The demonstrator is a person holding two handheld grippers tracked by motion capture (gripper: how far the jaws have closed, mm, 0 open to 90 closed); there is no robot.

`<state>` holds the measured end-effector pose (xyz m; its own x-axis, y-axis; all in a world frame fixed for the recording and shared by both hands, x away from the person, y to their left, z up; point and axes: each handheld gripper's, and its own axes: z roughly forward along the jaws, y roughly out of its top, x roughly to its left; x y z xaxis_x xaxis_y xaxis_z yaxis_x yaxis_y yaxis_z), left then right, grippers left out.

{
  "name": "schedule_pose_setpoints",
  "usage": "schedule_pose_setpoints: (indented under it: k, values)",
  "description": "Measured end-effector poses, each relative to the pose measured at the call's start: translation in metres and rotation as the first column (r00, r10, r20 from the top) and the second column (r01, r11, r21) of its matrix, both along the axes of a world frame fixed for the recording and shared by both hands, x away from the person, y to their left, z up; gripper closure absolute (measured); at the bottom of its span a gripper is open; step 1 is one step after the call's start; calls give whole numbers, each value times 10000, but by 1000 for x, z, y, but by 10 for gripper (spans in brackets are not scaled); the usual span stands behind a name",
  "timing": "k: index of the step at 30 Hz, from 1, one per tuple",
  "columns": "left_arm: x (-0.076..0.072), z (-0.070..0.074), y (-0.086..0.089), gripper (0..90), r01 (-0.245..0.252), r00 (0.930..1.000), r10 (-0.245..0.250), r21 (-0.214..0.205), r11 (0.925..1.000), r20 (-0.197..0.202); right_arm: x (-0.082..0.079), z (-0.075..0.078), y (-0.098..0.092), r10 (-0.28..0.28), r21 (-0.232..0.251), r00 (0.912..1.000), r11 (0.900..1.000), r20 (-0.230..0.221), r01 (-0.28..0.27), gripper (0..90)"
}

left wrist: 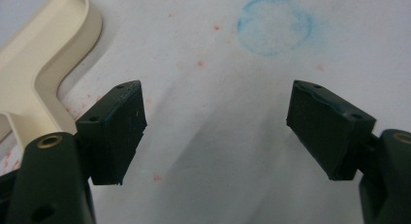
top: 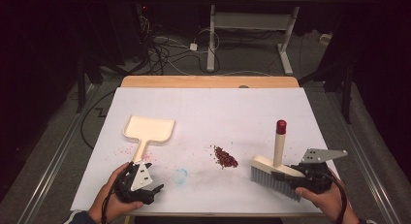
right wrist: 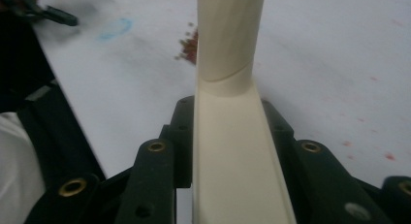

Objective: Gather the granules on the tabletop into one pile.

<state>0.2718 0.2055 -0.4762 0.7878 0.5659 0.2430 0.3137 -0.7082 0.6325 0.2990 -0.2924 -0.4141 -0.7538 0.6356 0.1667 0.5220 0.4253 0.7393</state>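
right gripper: fingers clamped on brush block, near-right worktop | left gripper: fingers wide apart, holding nothing, beside dustpan handle | high view: red crumbs between both | left gripper view: blue ring ahead

Cream dustpan, red-capped cream brush, reddish crumbs.

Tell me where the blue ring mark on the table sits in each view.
High view: blue ring mark low centre, between the left tool and the red crumbs.
Left gripper view: top, right of centre, beyond the open jaws.
Right gripper view: upper left, left of the brush handle.
Shared landmark: the white table sheet.
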Motion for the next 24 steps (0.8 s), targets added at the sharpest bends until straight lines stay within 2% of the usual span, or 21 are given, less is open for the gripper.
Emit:
schedule_pose_setpoints:
  k: [4, 8, 11, 13, 14, 15, 16, 18, 21, 24]
  values:
    - [1, -1, -1, 209, 44, 10000, -44, 48, 10000, -70, 26, -3, -13, -222, -420, 9990, 9989, -391, 206, 625]
    - [2, -2, -2, 209, 76, 9999, -75, 80, 9999, -147, 53, -6, -24, -31, -824, 9975, 9966, -707, -27, 561]
    - [2, -3, -2, 209, 111, 9998, -109, 137, 9998, -188, 72, -11, -28, -150, -1301, 9972, 9915, -736, 54, 490]
    - [2, -4, -3, 209, 116, 9997, -112, 141, 9998, -227, 85, -12, -31, -305, -1566, 9946, 9876, -994, 147, 443]
    - [2, -4, -3, 209, 132, 9996, -129, 149, 9998, -246, 91, -13, -33, -404, -1894, 9951, 9816, -904, 227, 465]
    - [2, -4, -3, 209, 132, 9996, -128, 161, 9998, -245, 94, -12, -34, -618, -2203, 9965, 9742, -557, 481, 501]
    - [2, -4, -3, 209, 137, 9996, -133, 161, 9998, -252, 98, -11, -36, -889, -2281, 9954, 9705, -366, 783, 506]
    - [2, -4, -3, 210, 136, 9996, -132, 141, 9998, -266, 105, -10, -40, -1561, -2125, 9874, 9660, -269, 1470, 525]
    - [2, -4, -2, 210, 132, 9995, -128, 128, 9998, -279, 112, -13, -37, -2352, -2576, 9719, 9386, 88, 2295, 565]
    - [2, -4, -2, 211, 133, 9996, -129, 157, 9998, -244, 118, -23, -32, -2840, -3000, 9581, 9113, 375, 2819, 587]
